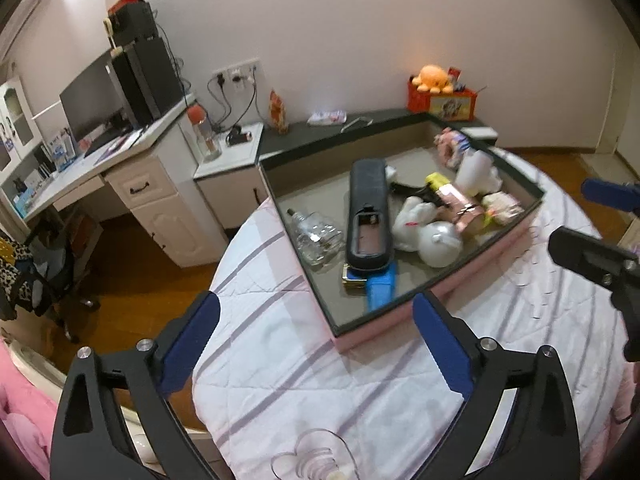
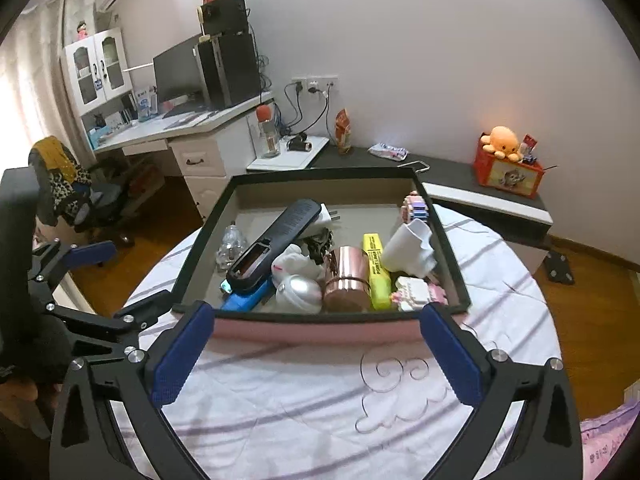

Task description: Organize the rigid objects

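A pink-sided, dark-rimmed box (image 2: pixel 320 330) sits on a round bed with a striped white quilt (image 2: pixel 320 400); it also shows in the left wrist view (image 1: pixel 472 276). In it lie a long black case (image 2: pixel 280 240), a glass bottle (image 1: pixel 316 236), a blue item (image 1: pixel 382 288), a rose-gold cup (image 2: pixel 346 280), a yellow highlighter (image 2: pixel 376 272), a white mug (image 2: pixel 412 250) and a silver ball (image 2: pixel 298 292). My left gripper (image 1: pixel 316 344) is open and empty over the quilt near the box's corner. My right gripper (image 2: pixel 318 356) is open and empty before the box's near wall.
A clear plastic piece (image 1: pixel 312 456) lies on the quilt by the left gripper. A white desk (image 2: pixel 192 132) with monitor and computer stands at the back left, a chair (image 2: pixel 92 196) beside it. A dark ledge (image 2: pixel 460 176) holds an orange box with an octopus plush (image 2: pixel 504 142).
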Demonstrator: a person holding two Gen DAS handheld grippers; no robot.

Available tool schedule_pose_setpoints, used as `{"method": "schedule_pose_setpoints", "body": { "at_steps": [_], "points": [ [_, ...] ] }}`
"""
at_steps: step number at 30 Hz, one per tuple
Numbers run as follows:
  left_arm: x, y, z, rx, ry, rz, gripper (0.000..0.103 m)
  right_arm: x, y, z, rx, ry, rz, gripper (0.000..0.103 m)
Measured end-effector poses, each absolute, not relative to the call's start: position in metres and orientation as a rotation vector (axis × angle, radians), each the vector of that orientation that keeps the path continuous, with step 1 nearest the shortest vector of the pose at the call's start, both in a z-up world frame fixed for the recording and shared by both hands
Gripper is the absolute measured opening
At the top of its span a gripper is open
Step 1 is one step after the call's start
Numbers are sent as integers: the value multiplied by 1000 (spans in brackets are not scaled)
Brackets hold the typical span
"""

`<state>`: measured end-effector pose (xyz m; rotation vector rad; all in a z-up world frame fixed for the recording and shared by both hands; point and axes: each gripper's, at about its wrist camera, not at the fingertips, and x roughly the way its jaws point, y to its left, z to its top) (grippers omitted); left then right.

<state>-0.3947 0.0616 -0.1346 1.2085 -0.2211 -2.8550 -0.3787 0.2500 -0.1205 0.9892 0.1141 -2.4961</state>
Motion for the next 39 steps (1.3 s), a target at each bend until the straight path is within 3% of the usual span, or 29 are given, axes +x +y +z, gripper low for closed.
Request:
{"method": "schedule_pose_setpoints", "body": {
  "at_steps": [16, 22, 27, 39],
  "points": [
    [-291, 65, -98, 1005, 69, -3063, 103, -278, 272, -96, 833, 92, -2634, 103],
    [-270, 80, -95, 987, 57, -3083, 102, -249, 275, -91, 796, 97, -2668, 103],
    [-253, 95, -90, 937, -55, -3035, 102, -231, 278, -87, 771, 98, -2699, 103],
    [-219, 96, -72, 700, -39, -3063, 102, -193, 281, -73, 643, 109, -2791, 103]
  ]
}}
